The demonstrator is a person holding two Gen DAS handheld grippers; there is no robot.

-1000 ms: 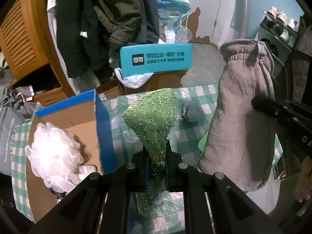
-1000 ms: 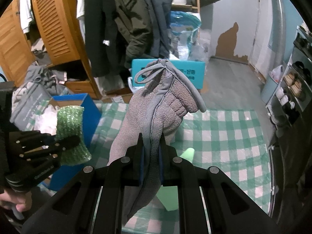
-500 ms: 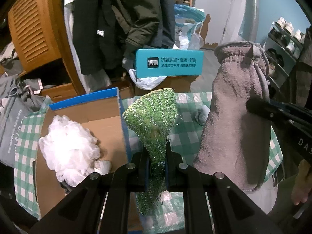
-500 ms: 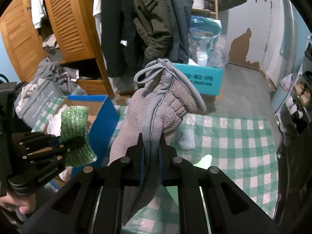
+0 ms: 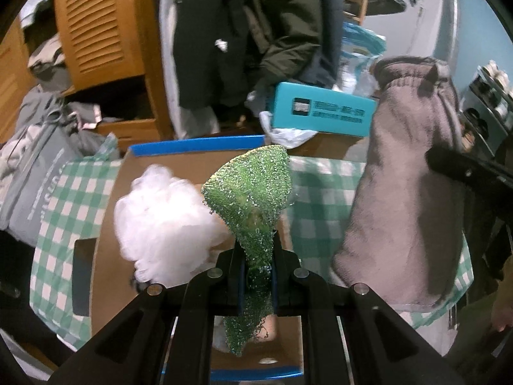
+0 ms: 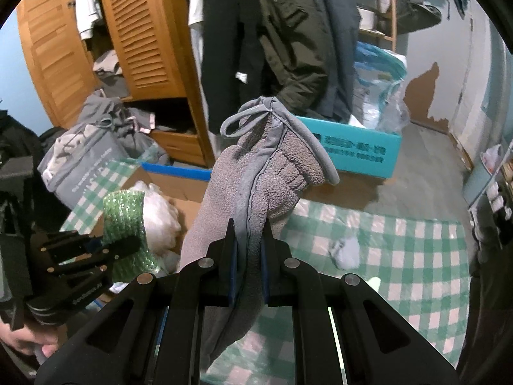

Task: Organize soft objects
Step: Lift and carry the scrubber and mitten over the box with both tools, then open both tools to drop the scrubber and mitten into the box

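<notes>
Left gripper (image 5: 258, 272): jaws clamped on the green glittery scrub cloth (image 5: 253, 199), which stands up between them in a fan shape; its loose tail hangs below the jaws.
Right gripper (image 6: 248, 256): jaws pressed together on the grey fleece mitt (image 6: 256, 192), pinched along its seam; the cuff with its hanging loop stands at 12 o'clock above the jaws.
Cardboard box (image 5: 105, 224): open, with blue edging, resting on the green checked tablecloth (image 5: 320, 199). In the left wrist view it fills the frame from 9 o'clock to 6 o'clock, directly beneath the scrub cloth.
White mesh bath pouf (image 5: 160, 221): already lying inside the box, at about 9 o'clock from the scrub cloth.
Mitt's place: in the left wrist view it hangs at 3 o'clock, over the tablecloth and outside the box.
Small pale bundle (image 6: 348, 252): loose on the tablecloth at 4 o'clock in the right wrist view; too blurred to identify.
Step in hand: I judge this as delivery, with the scrub cloth poised over the box and ready to drop.
Next move: probably lower the left gripper slightly and part its jaws so the cloth lands beside the pouf, then carry the mitt toward 9 o'clock over the box rim.
</notes>
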